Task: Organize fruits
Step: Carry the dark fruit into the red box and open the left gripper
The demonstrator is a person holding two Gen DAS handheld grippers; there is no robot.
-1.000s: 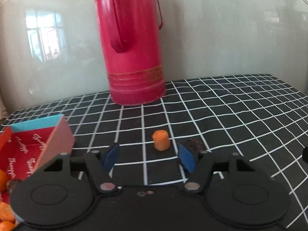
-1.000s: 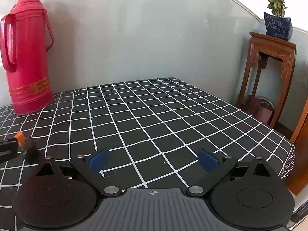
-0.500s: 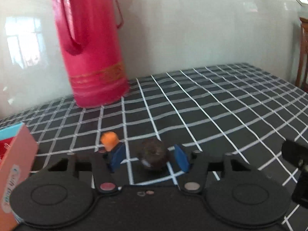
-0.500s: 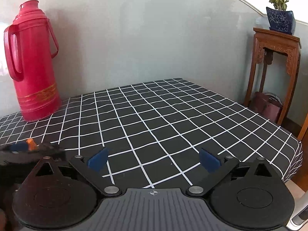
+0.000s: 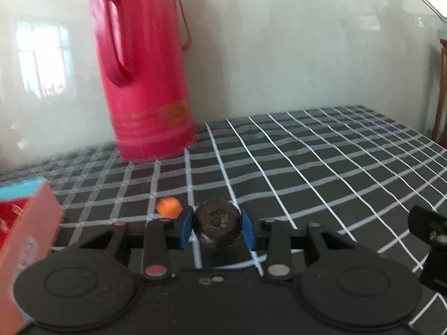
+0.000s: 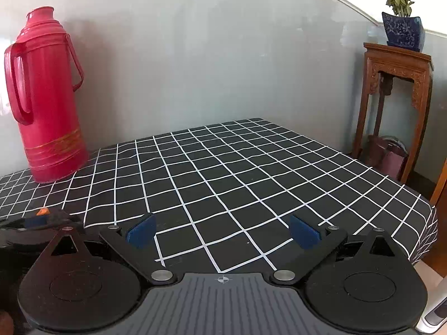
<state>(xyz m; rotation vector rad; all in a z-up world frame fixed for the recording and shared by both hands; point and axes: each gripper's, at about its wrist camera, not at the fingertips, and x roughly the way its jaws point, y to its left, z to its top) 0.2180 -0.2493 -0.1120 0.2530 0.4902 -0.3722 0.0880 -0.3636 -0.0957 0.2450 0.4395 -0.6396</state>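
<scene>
A dark, wrinkled round fruit (image 5: 216, 222) rests on the checked tablecloth (image 5: 321, 167), between the blue pads of my left gripper (image 5: 216, 228). The jaws are closing and both pads touch the fruit's sides. An orange fruit piece (image 5: 167, 207) lies just behind the left finger. At the left edge stands a red and pink box (image 5: 28, 223) with a blue rim. My right gripper (image 6: 222, 230) hovers open over bare cloth with nothing between its fingers. In the right wrist view the left gripper (image 6: 36, 220) shows at far left, and the orange piece (image 6: 42, 211) peeks out above it.
A tall red thermos (image 5: 145, 83) stands at the back against the wall, also seen as the thermos (image 6: 47, 106) in the right wrist view. Right of the table's edge (image 6: 419, 203) are a carved wooden stand (image 6: 396, 83) and a blue plant pot (image 6: 402, 30).
My left gripper shifted right from the orange piece to the dark fruit, and its jaws narrowed from wide apart to touching the fruit. The right gripper stayed put and open.
</scene>
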